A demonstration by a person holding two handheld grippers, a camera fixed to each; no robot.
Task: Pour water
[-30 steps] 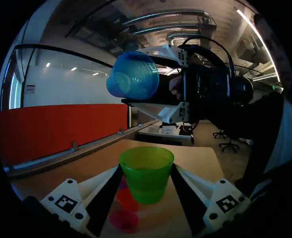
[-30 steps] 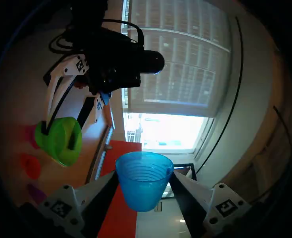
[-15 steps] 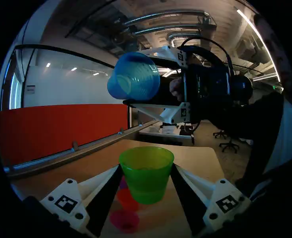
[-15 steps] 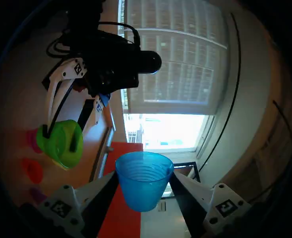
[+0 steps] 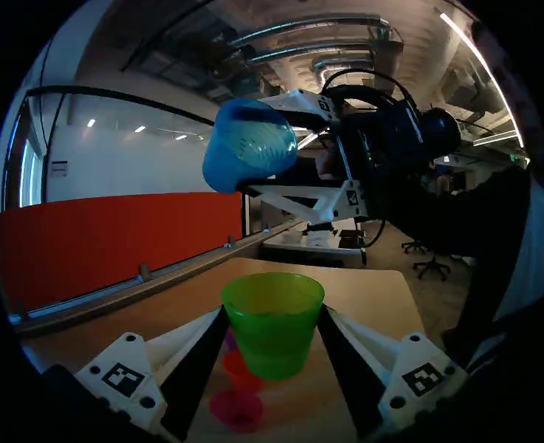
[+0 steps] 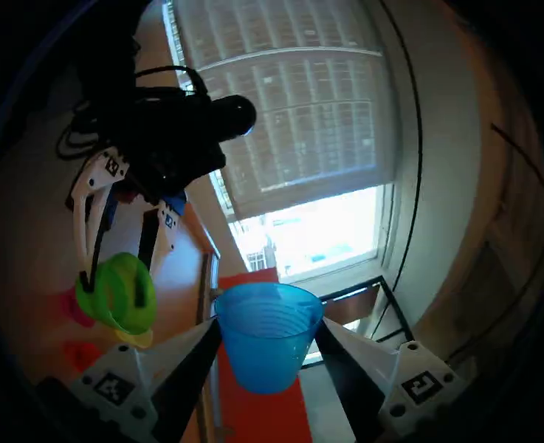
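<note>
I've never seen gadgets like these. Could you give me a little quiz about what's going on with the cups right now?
1. True or false: the green cup, gripped by the left gripper, stands upright.
2. The right gripper holds: A a glass bottle, B the blue cup, C nothing.
3. Fill in: in the left gripper view, the blue cup is tipped on its side ___ the green cup.

Key: 1 true; 2 B; 3 above.

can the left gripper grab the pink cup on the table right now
Probably not: the left gripper is shut on the green cup, so its grip is taken, though the pink cup sits below it on the table.
</note>
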